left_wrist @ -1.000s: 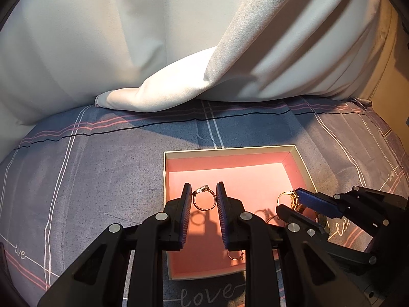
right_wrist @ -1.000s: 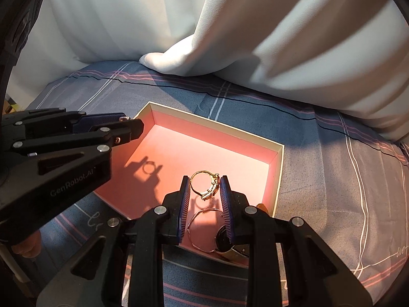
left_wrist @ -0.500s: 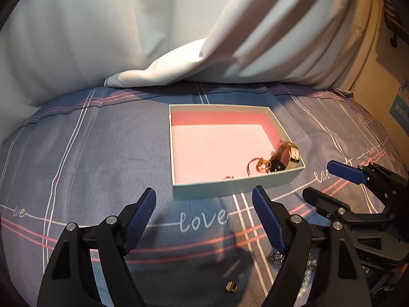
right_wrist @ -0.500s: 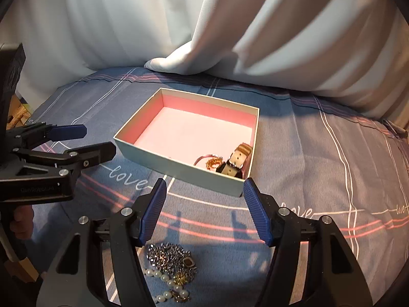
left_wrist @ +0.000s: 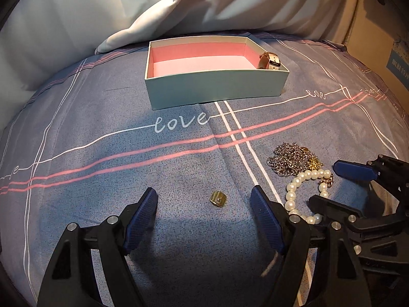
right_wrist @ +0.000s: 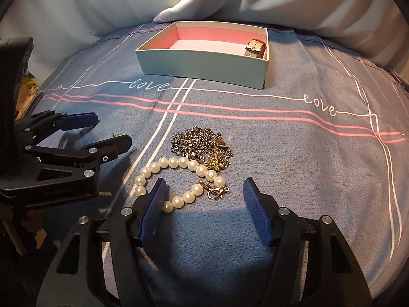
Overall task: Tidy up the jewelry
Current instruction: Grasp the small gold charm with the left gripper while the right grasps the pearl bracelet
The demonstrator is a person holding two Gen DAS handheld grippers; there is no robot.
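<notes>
A pale box with a pink lining (left_wrist: 217, 89) (right_wrist: 202, 69) stands on the bed and holds a watch (left_wrist: 269, 61) (right_wrist: 255, 47) in its right corner. My left gripper (left_wrist: 204, 204) (right_wrist: 102, 130) is open and empty, low over a small gold piece (left_wrist: 218, 199) that lies between its fingers. My right gripper (right_wrist: 204, 192) (left_wrist: 334, 184) is open and empty over a pearl bracelet (right_wrist: 179, 176) (left_wrist: 304, 189). A silver chain pile (right_wrist: 196, 142) (left_wrist: 288, 160) with a gold piece (right_wrist: 217, 162) lies just beyond the pearls.
The bed has a blue-grey sheet with pink and white lines and the word "love" (left_wrist: 179, 124). White bedding (left_wrist: 153, 12) is heaped behind the box. A cardboard carton (left_wrist: 383, 25) stands at the far right.
Both grippers let go of the rings over the box, opened wide and pulled back and down towards the loose jewelry on the sheet.
</notes>
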